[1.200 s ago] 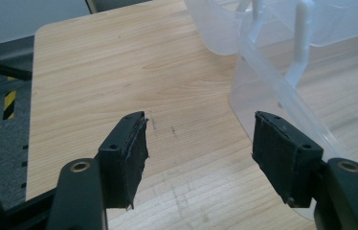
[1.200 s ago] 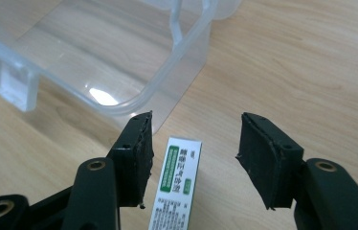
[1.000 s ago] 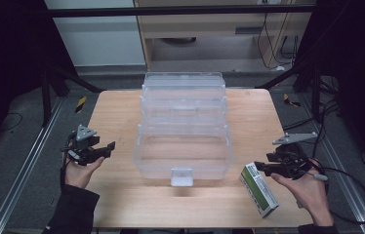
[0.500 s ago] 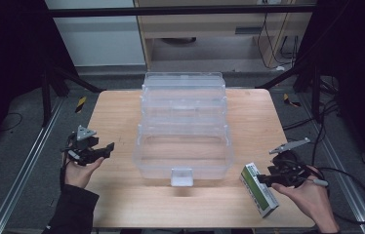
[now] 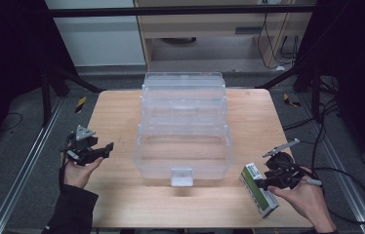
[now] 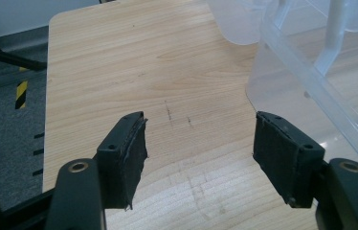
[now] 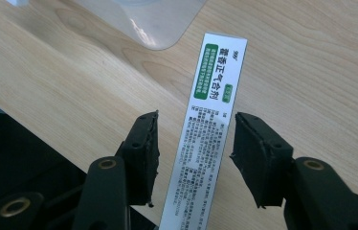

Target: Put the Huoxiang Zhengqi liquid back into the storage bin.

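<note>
A white and green medicine box (image 5: pixel 258 189) (image 7: pixel 206 129) lies flat near the table's front right corner. My right gripper (image 5: pixel 264 182) (image 7: pixel 194 158) straddles it, one jaw on each long side. Its jaws have just been closing, but a gap remains between each pad and the box, so it stands open. My left gripper (image 5: pixel 101 148) (image 6: pixel 201 158) hovers over bare wood at the table's left, open and empty, pointing toward the clear plastic bin (image 5: pixel 183 151) (image 6: pixel 311 72). That bin is a tiered transparent organiser with a front latch (image 5: pixel 181 176), standing mid-table.
The wooden table (image 5: pixel 117 117) has its front edge close behind the box. A corner of the clear bin (image 7: pixel 143 19) lies just beyond the box. Black frame rails and cables run along both sides of the table on the grey floor.
My right gripper has lowered and shifted slightly over the box, and its jaws have narrowed around it. The left gripper has stayed where it was.
</note>
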A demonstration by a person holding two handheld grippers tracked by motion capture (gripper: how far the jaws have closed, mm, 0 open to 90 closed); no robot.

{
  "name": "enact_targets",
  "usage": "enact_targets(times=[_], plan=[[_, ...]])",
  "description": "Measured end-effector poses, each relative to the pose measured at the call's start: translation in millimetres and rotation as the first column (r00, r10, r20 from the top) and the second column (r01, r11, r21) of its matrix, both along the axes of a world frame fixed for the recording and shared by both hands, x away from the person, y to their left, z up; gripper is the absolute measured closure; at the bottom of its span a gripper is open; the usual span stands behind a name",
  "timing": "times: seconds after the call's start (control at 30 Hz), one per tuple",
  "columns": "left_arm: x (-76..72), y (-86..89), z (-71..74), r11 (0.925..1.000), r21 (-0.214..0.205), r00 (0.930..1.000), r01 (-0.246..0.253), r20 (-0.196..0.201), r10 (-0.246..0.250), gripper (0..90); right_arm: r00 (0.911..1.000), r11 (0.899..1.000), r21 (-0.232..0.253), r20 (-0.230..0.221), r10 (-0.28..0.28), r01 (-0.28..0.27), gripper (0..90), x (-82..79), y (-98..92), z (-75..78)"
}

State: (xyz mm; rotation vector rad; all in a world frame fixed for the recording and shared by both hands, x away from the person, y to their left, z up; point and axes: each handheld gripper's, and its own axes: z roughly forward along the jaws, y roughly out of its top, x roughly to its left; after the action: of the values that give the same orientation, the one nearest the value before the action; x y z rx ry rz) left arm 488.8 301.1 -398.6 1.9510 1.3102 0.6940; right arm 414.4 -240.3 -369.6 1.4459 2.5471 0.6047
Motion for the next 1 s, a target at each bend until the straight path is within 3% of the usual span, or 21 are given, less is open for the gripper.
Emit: enact_targets(times=[0.53,1.0], plan=[[2.0,-0.3,-3.5,1.0,0.006,0.9999,0.001,-0.015,-0.001,35.0,0.9975,0.997,-0.074,-0.07,-0.007,0.001,54.8,10.4,7.4,-15.8],[2.3,-0.9,-4.5,1.0,0.006,0.9998,0.003,-0.018,-0.003,35.0,0.994,0.995,-0.098,-0.109,-0.008,-0.003,56.6,14.6,7.7,-23.8]])
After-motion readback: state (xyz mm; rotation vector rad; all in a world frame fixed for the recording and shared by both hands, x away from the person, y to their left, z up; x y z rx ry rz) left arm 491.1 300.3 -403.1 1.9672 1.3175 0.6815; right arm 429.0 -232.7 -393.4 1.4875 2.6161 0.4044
